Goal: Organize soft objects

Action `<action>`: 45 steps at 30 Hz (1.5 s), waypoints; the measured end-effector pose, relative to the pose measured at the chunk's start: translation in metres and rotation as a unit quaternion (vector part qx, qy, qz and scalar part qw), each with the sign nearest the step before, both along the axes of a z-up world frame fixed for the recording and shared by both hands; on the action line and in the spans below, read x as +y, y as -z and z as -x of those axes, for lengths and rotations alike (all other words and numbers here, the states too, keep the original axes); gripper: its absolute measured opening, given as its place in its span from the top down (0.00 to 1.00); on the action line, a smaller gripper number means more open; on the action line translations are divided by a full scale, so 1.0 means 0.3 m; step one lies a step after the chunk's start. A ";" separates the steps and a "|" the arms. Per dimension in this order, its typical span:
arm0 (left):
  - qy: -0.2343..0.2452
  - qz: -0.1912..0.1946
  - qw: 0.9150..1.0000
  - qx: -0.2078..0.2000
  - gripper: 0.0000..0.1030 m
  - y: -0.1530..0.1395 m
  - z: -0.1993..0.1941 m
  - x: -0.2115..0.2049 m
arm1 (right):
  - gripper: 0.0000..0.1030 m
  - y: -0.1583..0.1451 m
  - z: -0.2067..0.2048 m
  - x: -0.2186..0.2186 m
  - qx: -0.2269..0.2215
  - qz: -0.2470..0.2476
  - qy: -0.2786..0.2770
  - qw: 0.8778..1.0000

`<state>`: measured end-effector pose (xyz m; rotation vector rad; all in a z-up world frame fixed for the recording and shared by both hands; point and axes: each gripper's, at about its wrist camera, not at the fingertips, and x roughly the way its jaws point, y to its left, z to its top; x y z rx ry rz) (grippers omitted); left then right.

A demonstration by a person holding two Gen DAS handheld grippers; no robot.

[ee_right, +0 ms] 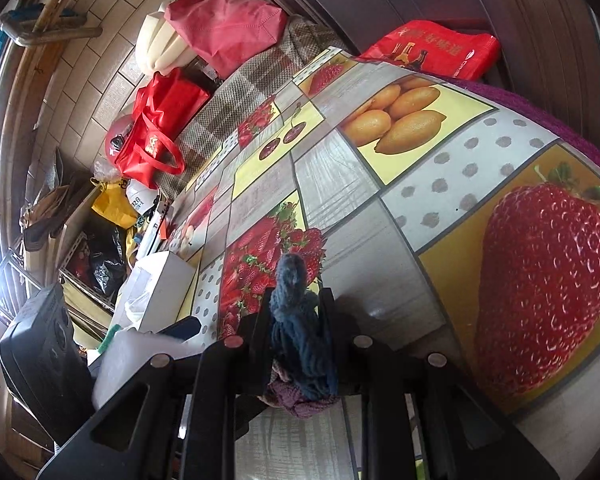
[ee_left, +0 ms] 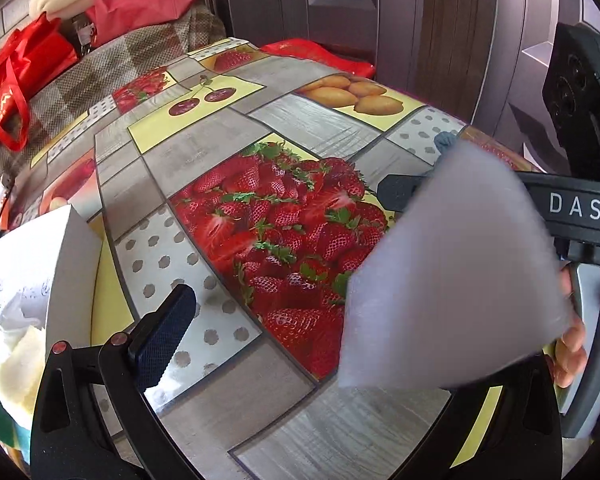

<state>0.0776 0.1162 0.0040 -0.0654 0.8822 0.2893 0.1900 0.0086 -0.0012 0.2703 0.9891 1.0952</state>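
**Yarn and foam in hand over the fruit-print counter**

The right gripper [ee_right: 296, 316] has its fingers clamped on a bundle of dark blue yarn [ee_right: 300, 328], which hangs between them above the counter [ee_right: 352, 184], with a bit of purple knit bunched under it near the gripper's base. The left gripper [ee_left: 300, 320] shows one finger [ee_left: 162, 336] plainly; a pale foam sheet [ee_left: 452, 276] covers the other side, so I cannot tell whether the fingers are clamped on it. The sheet is blurred and held above the strawberry print. At the counter's left edge stands a white box [ee_left: 40, 256] with crumpled white and yellow soft things inside.
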 end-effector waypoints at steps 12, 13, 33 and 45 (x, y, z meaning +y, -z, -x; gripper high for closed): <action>0.048 -0.036 0.996 -0.061 0.81 -0.053 0.055 -0.072 | 0.81 0.002 -0.005 -0.004 0.000 -0.001 0.000 1.000; 0.051 -0.039 0.995 -0.070 0.81 -0.061 0.064 -0.077 | 0.81 0.002 -0.008 -0.005 0.001 -0.002 0.000 1.000; -0.004 -0.056 0.984 -0.170 0.81 -0.138 0.286 -0.116 | 0.82 -0.180 0.228 -0.080 -0.221 -0.071 0.029 0.972; -0.028 -0.061 0.978 -0.195 0.81 -0.149 0.384 -0.116 | 0.82 -0.184 0.289 -0.078 -0.246 -0.075 0.039 0.966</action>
